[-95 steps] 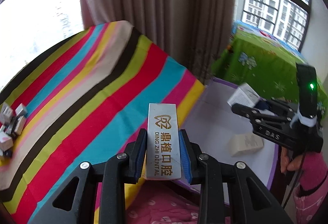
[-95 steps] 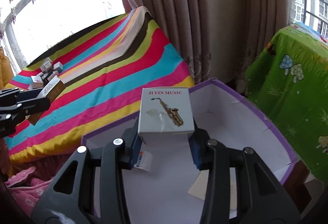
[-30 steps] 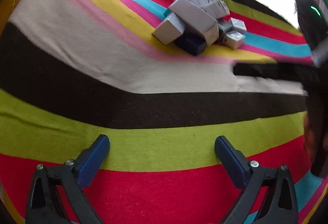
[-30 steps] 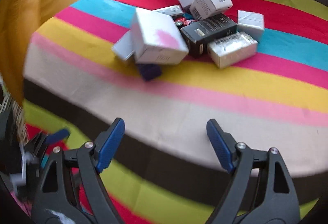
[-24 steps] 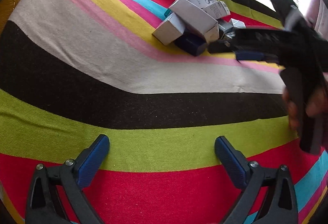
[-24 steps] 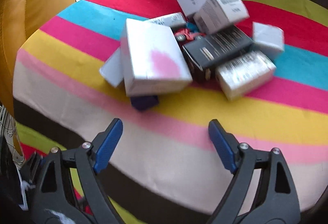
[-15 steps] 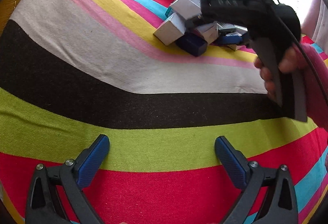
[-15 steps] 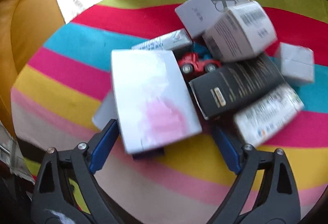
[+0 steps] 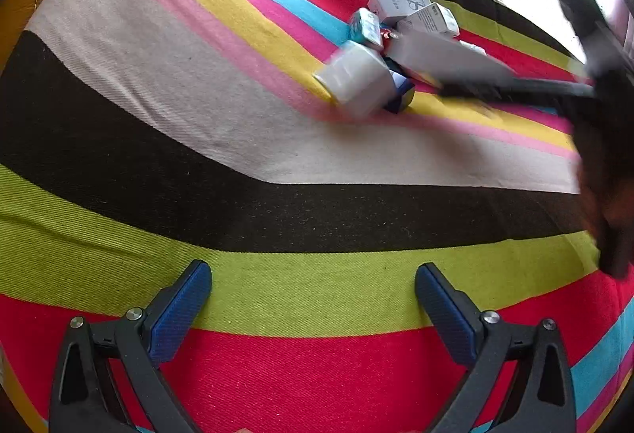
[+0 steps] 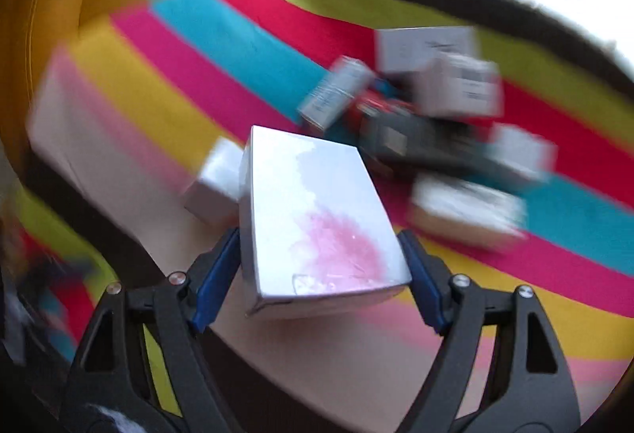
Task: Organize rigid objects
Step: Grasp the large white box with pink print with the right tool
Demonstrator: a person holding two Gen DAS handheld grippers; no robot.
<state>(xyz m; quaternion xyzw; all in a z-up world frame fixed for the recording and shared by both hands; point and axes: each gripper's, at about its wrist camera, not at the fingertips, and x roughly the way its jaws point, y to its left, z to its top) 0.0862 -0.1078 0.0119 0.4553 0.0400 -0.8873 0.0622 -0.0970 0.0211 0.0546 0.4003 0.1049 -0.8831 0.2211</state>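
A pile of small boxes (image 9: 412, 17) lies on the striped cloth (image 9: 198, 155), far ahead of my left gripper (image 9: 313, 298), which is open and empty. My right gripper (image 10: 321, 258) has a white box with a pink stain (image 10: 317, 211) between its closing jaws, and both blue pads touch its sides. The left wrist view shows that box (image 9: 440, 52) blurred and raised at the pile's near edge. Behind it in the right wrist view are a black box (image 10: 416, 144), a red toy car (image 10: 376, 108) and several pale boxes (image 10: 459, 88), all blurred.
A yellow-orange leather seat (image 10: 59, 17) borders the cloth on the left. A bright window lies behind the pile. A small white box (image 9: 356, 80) and a dark blue box (image 9: 402, 96) sit at the pile's near side. The hand holding the right gripper (image 9: 610, 171) fills the right edge.
My right gripper reached over the pile, closed around the white pink-stained box and drew it up and back. The left gripper kept still and open.
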